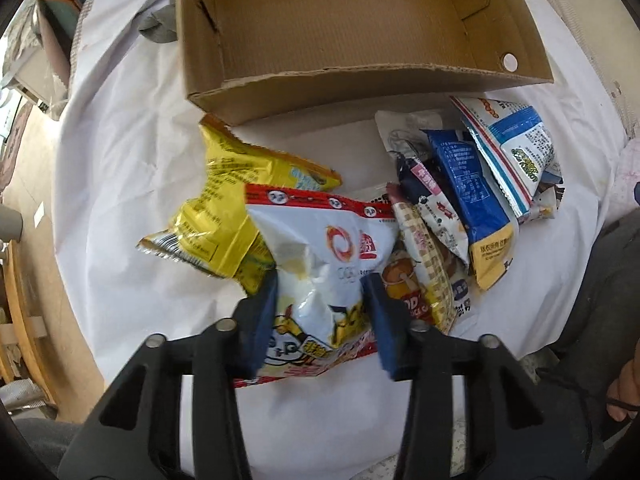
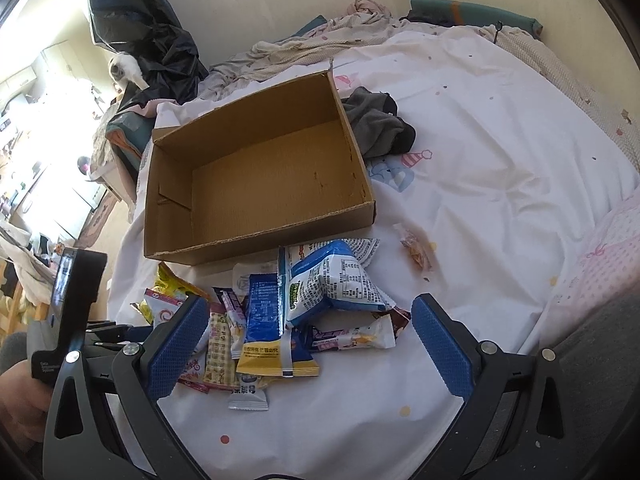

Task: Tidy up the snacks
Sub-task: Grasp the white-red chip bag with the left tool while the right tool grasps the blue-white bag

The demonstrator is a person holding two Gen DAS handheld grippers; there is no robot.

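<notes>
My left gripper [image 1: 322, 312] points down over a heap of snack packets on a white bedsheet. Its blue pads pinch a crumpled white and red snack bag [image 1: 320, 240]. A yellow bag [image 1: 228, 208] lies just left of it, partly under it. To the right lie a blue packet [image 1: 476, 184] and a white and blue bag [image 1: 516, 148]. An empty cardboard box [image 1: 360, 88] stands open beyond the heap. My right gripper [image 2: 312, 308] hovers open above the same heap, its fingers either side of a blue and yellow packet [image 2: 268, 328] and the white and blue bag [image 2: 332, 280].
The box [image 2: 260, 240] stands near the bed's left edge. A grey garment [image 2: 376, 128] lies against its far right corner. A small clear-wrapped sweet [image 2: 416, 248] lies alone to the right of the heap. Crumpled bedding and a black plastic bag [image 2: 152, 40] are at the back.
</notes>
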